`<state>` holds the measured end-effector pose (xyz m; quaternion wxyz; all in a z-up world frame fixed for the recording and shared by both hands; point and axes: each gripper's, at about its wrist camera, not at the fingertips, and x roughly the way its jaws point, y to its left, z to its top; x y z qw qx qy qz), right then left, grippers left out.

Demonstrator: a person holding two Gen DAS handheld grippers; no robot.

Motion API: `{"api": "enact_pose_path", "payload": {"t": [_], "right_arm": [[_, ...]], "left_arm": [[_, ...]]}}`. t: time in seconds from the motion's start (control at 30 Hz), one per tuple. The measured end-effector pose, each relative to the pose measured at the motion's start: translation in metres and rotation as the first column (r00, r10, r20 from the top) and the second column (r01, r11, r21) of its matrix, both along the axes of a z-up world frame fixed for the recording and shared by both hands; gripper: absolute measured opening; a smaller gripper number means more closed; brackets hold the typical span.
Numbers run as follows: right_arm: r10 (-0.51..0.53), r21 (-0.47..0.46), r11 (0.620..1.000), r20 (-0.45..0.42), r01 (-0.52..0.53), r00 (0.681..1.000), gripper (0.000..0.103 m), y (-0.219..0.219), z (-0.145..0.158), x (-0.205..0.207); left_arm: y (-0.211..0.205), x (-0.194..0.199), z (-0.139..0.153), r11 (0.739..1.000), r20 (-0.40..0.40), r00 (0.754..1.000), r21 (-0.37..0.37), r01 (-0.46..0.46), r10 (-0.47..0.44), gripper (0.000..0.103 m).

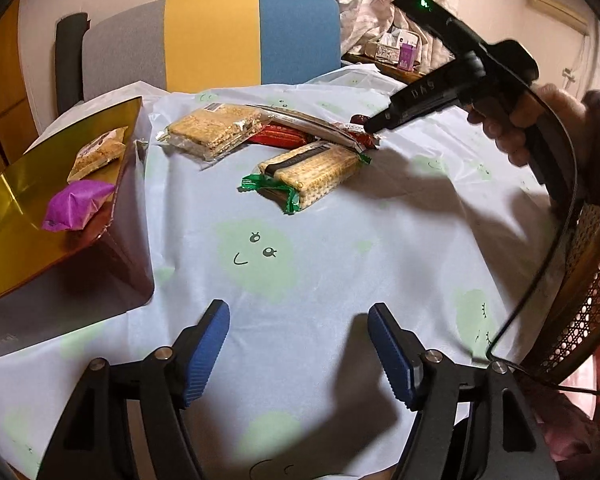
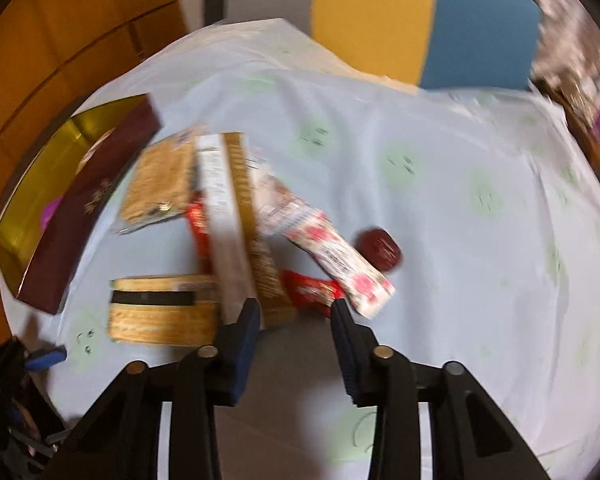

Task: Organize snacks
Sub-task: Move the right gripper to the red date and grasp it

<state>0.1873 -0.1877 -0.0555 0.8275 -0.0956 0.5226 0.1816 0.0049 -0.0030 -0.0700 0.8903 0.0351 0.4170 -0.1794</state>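
Left tongs (image 1: 298,354) hang wide apart over the counter (image 1: 340,248) w/ nothing between the blue pads. Right tongs (image 2: 296,320) are partly spread, empty, tips just at the near edge of the snack pile — view is motion-blurred.

Pile sits mid-counter: clear-wrapped cracker pack (image 1: 214,130) at the far left, long white-backed pack (image 1: 308,124) lying diagonally over red wrappers (image 1: 276,136), and a green-wrapped sandwich-biscuit pack (image 1: 312,172) nearest the left tongs. In the right wrist view a flowered pink-white stick pack (image 2: 336,256) lies beside a dark red round candy (image 2: 380,250), the 2 near but apart.

Gold-lined box (image 1: 24,216) w/ maroon wall sits at the counter's left edge, just beside the pile. Inside it: 1 purple packet (image 1: 76,208) and 1 small cracker pack (image 1: 98,154).

Behind the counter — a chair back (image 1: 212,40) in grey, yellow, blue.
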Motion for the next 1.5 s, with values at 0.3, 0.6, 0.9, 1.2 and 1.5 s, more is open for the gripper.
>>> {"api": "enact_pose_path", "payload": {"t": [0.3, 0.6, 0.9, 1.2, 1.5], "right_arm": [[-0.138, -0.025, 0.99, -0.013, 0.138, 0.99, 0.036, -0.019, -0.001, 0.019], [-0.381, -0.049, 0.924, -0.005, 0.38, 0.925, 0.036, -0.066, 0.002, 0.033], [-0.404, 0.011, 0.915, -0.015, 0.404, 0.915, 0.036, -0.077, 0.009, 0.038], [-0.333, 0.079, 0.94, 0.018, 0.331, 0.943, 0.036, -0.059, 0.015, 0.037], [-0.19, -0.028, 0.981, 0.07, 0.192, 0.979, 0.036, -0.021, 0.002, 0.049]], "left_arm": [[-0.008, -0.001, -0.002, 1.0, 0.011, 1.0, 0.031, -0.001, 0.001, 0.081], [-0.011, 0.0, -0.002, 0.999, 0.017, 1.0, 0.054, -0.006, 0.005, 0.082], [-0.015, 0.006, 0.001, 0.997, -0.008, 1.0, 0.073, -0.002, 0.002, 0.081], [-0.022, 0.005, 0.0, 0.996, -0.007, 1.0, 0.083, 0.019, -0.018, 0.081], [-0.019, 0.004, 0.0, 0.998, -0.003, 1.0, 0.061, 0.019, -0.019, 0.081]]}}
